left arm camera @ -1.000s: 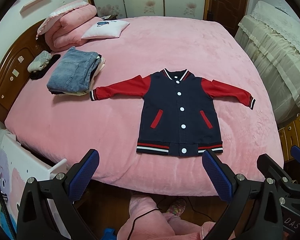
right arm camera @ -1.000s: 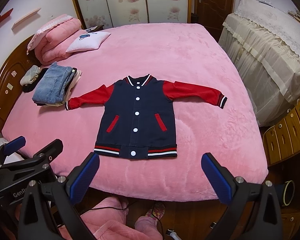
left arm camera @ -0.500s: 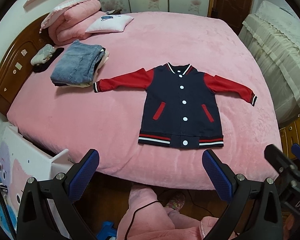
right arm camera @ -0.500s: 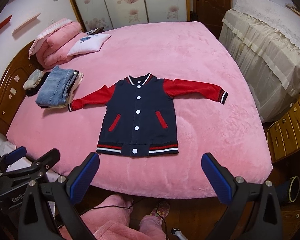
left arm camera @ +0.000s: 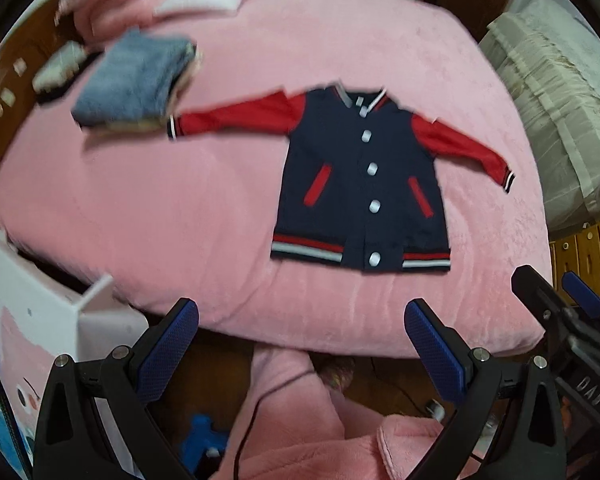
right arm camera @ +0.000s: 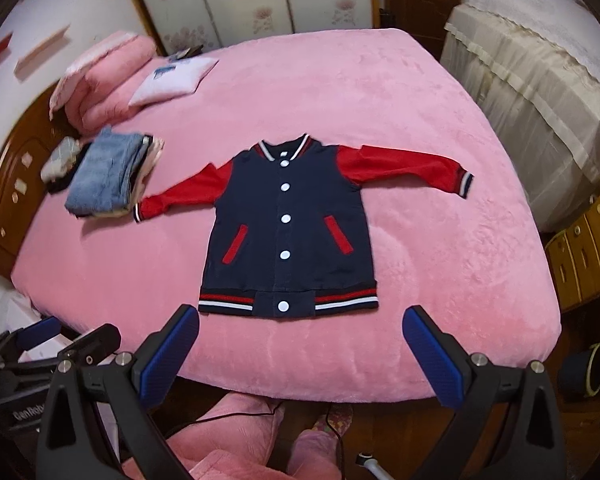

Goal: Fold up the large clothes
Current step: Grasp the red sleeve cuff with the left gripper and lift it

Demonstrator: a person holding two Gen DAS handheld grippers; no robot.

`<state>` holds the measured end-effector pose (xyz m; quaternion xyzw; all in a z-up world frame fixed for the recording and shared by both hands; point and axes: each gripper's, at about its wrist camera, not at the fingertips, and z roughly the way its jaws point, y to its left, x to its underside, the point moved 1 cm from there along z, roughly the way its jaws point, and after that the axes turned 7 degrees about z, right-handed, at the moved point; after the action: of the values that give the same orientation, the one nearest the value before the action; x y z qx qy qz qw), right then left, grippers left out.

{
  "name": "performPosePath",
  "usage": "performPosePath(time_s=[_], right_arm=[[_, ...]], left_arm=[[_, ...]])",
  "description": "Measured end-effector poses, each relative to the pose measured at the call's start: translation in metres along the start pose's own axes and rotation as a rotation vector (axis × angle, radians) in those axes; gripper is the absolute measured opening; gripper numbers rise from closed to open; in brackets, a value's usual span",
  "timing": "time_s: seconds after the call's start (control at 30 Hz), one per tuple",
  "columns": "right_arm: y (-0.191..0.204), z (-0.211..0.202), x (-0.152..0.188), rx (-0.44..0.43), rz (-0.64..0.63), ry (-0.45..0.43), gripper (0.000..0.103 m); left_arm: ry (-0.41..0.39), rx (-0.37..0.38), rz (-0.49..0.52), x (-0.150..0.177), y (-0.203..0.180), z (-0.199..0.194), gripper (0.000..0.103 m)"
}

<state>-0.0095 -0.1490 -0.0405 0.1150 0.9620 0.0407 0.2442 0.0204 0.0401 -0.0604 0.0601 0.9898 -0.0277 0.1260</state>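
A navy varsity jacket (left arm camera: 360, 184) (right arm camera: 288, 224) with red sleeves, white snaps and a striped hem lies flat, front up, on the pink bed (left arm camera: 180, 208) (right arm camera: 440, 248), both sleeves spread sideways. My left gripper (left arm camera: 300, 344) hangs open over the bed's near edge, well short of the hem, with nothing between its blue pads. My right gripper (right arm camera: 300, 344) is open too, just below the hem and apart from it. Each gripper shows at the edge of the other's view: the right gripper (left arm camera: 572, 320), the left gripper (right arm camera: 40, 344).
A stack of folded jeans (right arm camera: 108, 172) (left arm camera: 132, 84) lies near the jacket's left cuff. Pink quilts (right arm camera: 104, 72) and a white pillow (right arm camera: 172, 80) sit by the wooden headboard (right arm camera: 8, 184). A covered cabinet (right arm camera: 540, 80) and drawers (right arm camera: 580, 256) stand right. Pink-clad legs (right arm camera: 240, 440) are below.
Both grippers have dropped and moved closer to the bed, so the jacket looks larger. The left view is blurred by motion and has swung. The jacket itself lies as before.
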Motion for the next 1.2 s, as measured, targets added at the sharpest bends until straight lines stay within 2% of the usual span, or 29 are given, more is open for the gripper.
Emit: performPosePath(time_s=[0.07,0.13,0.2,0.3,0.47,0.6,0.67,0.77,0.87,1.0,1.07,1.13,1.17,1.2], right_arm=[[0.012,0.013,0.006,0.040,-0.055,-0.008,0.102],[0.025,0.032,0.010,0.075,-0.100,0.040,0.102],[0.037,0.055,0.011,0.081,-0.107,0.103,0.102],[0.056,0.090,0.011,0.107,-0.111,0.167,0.102],[0.086,0.152,0.000,0.119,-0.064,0.247,0.101],[0.107,0.199,-0.019,0.142,0.029,0.279,0.101],[0.114,0.216,-0.027,0.148,0.079,0.282,0.101],[0.123,0.236,-0.035,0.128,0.124,0.285,0.100],[0.134,0.257,-0.042,0.121,0.115,0.271,0.093],[0.140,0.277,-0.043,0.124,0.125,0.291,0.093],[0.139,0.284,-0.042,0.115,0.147,0.307,0.093],[0.138,0.290,-0.040,0.111,0.161,0.324,0.092],[0.136,0.293,-0.040,0.105,0.169,0.331,0.092],[0.135,0.294,-0.039,0.100,0.175,0.335,0.092]], left_arm=[[0.083,0.074,-0.038,-0.004,0.015,0.026,0.102],[0.159,0.111,-0.083,-0.006,0.032,0.053,0.101],[0.216,0.130,-0.117,-0.009,0.049,0.077,0.101],[0.291,0.104,-0.158,-0.023,0.080,0.118,0.101],[0.317,0.113,-0.198,-0.063,0.124,0.178,0.101],[0.298,0.096,-0.298,-0.104,0.173,0.230,0.101],[0.266,0.070,-0.395,-0.123,0.208,0.255,0.101],[0.217,0.078,-0.500,-0.147,0.248,0.282,0.101],[0.067,0.094,-0.608,-0.171,0.288,0.299,0.098],[-0.073,0.116,-0.689,-0.191,0.313,0.313,0.094],[-0.132,0.122,-0.702,-0.200,0.321,0.318,0.086],[-0.179,0.086,-0.708,-0.205,0.321,0.322,0.066],[-0.197,0.074,-0.711,-0.208,0.321,0.323,0.061],[-0.229,0.065,-0.713,-0.210,0.319,0.325,0.052]])
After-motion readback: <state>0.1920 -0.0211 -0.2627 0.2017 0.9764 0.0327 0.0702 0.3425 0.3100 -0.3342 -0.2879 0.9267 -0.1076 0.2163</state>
